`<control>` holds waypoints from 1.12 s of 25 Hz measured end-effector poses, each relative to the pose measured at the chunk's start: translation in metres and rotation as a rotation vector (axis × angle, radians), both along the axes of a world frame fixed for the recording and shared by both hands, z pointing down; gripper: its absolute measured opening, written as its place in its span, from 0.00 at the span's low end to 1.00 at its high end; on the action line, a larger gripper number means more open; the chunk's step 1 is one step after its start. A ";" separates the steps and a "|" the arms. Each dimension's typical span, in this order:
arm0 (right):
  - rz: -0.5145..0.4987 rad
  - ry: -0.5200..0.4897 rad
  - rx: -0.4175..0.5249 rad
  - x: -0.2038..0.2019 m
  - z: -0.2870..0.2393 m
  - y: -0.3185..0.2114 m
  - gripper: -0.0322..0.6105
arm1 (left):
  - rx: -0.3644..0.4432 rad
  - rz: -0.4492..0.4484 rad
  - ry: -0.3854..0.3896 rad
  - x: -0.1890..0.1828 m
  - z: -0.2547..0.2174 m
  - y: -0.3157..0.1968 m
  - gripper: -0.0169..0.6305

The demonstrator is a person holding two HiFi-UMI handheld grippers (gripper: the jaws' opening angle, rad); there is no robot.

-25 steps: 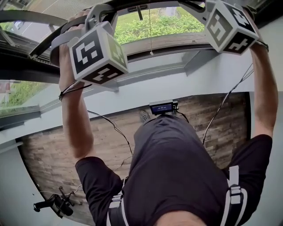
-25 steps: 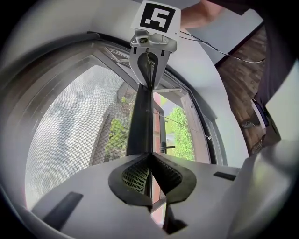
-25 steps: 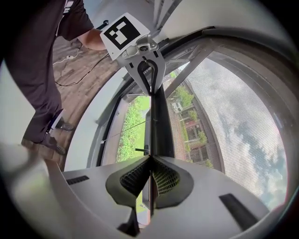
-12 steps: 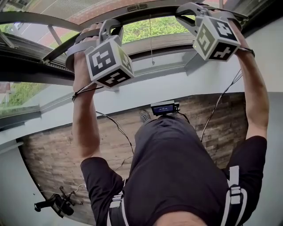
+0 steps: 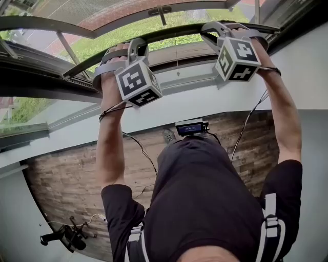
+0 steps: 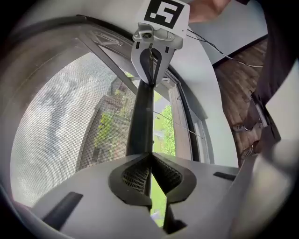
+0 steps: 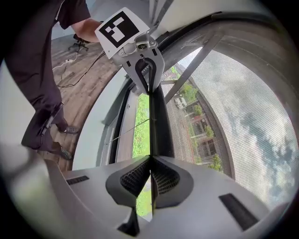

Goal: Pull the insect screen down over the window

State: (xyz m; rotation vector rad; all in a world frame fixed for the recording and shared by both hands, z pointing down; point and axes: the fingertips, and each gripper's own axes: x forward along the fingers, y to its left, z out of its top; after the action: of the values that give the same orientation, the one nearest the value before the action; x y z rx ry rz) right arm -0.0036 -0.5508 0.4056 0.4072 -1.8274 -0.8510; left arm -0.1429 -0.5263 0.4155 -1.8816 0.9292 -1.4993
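Note:
The insect screen's grey mesh [image 5: 77, 11] fills the top of the window, and its dark bottom bar [image 5: 174, 31] runs across the opening. My left gripper [image 5: 131, 49] is shut on the bar towards its left. My right gripper [image 5: 214, 29] is shut on it towards the right. In the left gripper view the bar [image 6: 142, 121] runs from my jaws [image 6: 149, 161] up to the other gripper [image 6: 150, 80], with mesh [image 6: 60, 116] to its left. The right gripper view mirrors this: bar [image 7: 158, 126], jaws [image 7: 149, 164], mesh [image 7: 233, 107].
Below the bar, grass shows through the uncovered opening [image 5: 154, 23]. A thin cord [image 5: 177, 56] hangs in front of the lower frame. The white sill and wall [image 5: 169, 105] lie below, then wooden floor [image 5: 61, 184]. A black device [image 5: 64, 236] lies on the floor at lower left.
Both grippers have come down with the bar clamped in them. More mesh now shows above the bar and less uncovered window below it.

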 end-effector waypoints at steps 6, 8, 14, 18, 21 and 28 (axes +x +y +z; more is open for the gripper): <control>0.012 0.018 -0.031 0.000 0.030 0.003 0.08 | -0.059 -0.022 0.013 -0.001 0.032 0.003 0.06; 0.016 0.024 -0.052 0.001 0.045 0.003 0.08 | -0.085 -0.026 0.017 0.000 0.046 0.004 0.06; 0.042 0.034 -0.088 0.001 0.069 0.008 0.08 | -0.109 -0.048 0.021 0.001 0.073 0.006 0.06; 0.040 0.036 -0.110 0.001 0.097 0.010 0.08 | -0.150 -0.052 0.022 0.001 0.099 0.010 0.06; 0.052 0.046 -0.150 0.004 0.119 0.016 0.08 | -0.180 -0.056 0.026 0.003 0.121 0.014 0.06; 0.076 0.053 -0.137 0.008 0.130 0.017 0.08 | -0.175 -0.075 0.019 0.006 0.134 0.011 0.06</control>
State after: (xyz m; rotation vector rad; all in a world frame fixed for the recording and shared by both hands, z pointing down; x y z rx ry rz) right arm 0.0046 -0.5341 0.5357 0.3615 -1.7978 -0.6739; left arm -0.1373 -0.5153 0.5492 -2.0063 0.9118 -1.6574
